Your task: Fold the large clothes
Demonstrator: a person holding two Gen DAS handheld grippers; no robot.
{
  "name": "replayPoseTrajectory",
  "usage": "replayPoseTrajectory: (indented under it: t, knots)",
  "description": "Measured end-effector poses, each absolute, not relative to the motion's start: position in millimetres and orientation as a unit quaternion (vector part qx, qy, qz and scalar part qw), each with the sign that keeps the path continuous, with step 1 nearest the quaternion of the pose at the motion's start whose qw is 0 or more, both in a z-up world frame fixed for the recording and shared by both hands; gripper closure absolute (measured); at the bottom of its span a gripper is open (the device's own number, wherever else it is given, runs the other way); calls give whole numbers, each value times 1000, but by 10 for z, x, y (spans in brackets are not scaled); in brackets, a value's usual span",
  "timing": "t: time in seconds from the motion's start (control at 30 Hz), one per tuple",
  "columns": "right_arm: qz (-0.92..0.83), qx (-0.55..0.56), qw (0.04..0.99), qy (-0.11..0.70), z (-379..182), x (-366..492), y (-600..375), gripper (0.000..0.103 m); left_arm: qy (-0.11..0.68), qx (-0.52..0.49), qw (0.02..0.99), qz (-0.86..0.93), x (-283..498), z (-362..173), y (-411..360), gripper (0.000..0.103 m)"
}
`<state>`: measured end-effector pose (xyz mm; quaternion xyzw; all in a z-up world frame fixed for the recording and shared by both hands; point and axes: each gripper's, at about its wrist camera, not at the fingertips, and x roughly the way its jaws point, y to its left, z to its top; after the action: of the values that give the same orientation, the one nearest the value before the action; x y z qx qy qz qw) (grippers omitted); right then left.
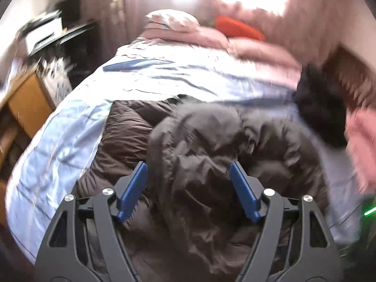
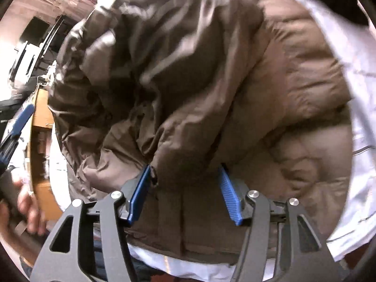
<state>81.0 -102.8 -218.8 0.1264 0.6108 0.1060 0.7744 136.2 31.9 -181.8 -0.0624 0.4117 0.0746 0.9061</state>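
Note:
A large brown puffer jacket [image 1: 206,145] lies bunched on a bed with a light blue quilt [image 1: 58,141]. One part is folded over the rest. My left gripper [image 1: 188,166] is open just above the jacket, with its blue fingers [image 1: 134,192] wide apart and nothing between them. In the right wrist view the jacket [image 2: 211,82] fills the frame. My right gripper [image 2: 185,169] is open right over the jacket's near hem, empty. The left gripper [image 2: 16,124] and a hand [image 2: 28,202] show at the left edge there.
Pink bedding [image 1: 211,35], a pillow [image 1: 171,21] and an orange cushion [image 1: 237,28] lie at the bed's head. A black garment [image 1: 322,108] and pink fabric [image 1: 362,145] lie at the right. A wooden cabinet [image 1: 25,103] and a dark desk [image 1: 58,35] stand left.

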Motion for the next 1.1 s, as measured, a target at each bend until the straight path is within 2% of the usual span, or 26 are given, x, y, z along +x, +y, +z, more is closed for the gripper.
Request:
replayPoseTrajectory:
  t: [0.1,0.17,0.23,0.3,0.5,0.73,0.9,1.1]
  knots:
    - [74,116,817,561,-1866,755,-1247,37,476,-67,874,65,1365,-2241,268,27]
    - [57,118,860,494,-1577,725,-1345,27,532,-90,840,54,1443,-2545,321,26]
    - [51,125,905,403,-1356,656,-1428,26,565,-83,818,63,1461,-2793,311,26]
    - [73,114,924,359,-1365,674,-1430,26,564,-56,821,70,1450,-2870,251,26]
    - [139,105,878,446,-1963,993,-1152,26,564,-37,822,71,1410,-2879,186,26]
    - [90,-12,877,472,-2391,1080,-879,26,543,-51,836,56,1264,-2682,218,25]
    - [84,3,872,482,-2601,1078,-949,23,516,-41,855,36,1102,-2502,177,24]
    - [88,38,886,453,-2320,887,-1044,23,478,-8,877,40,905,-2309,88,23]
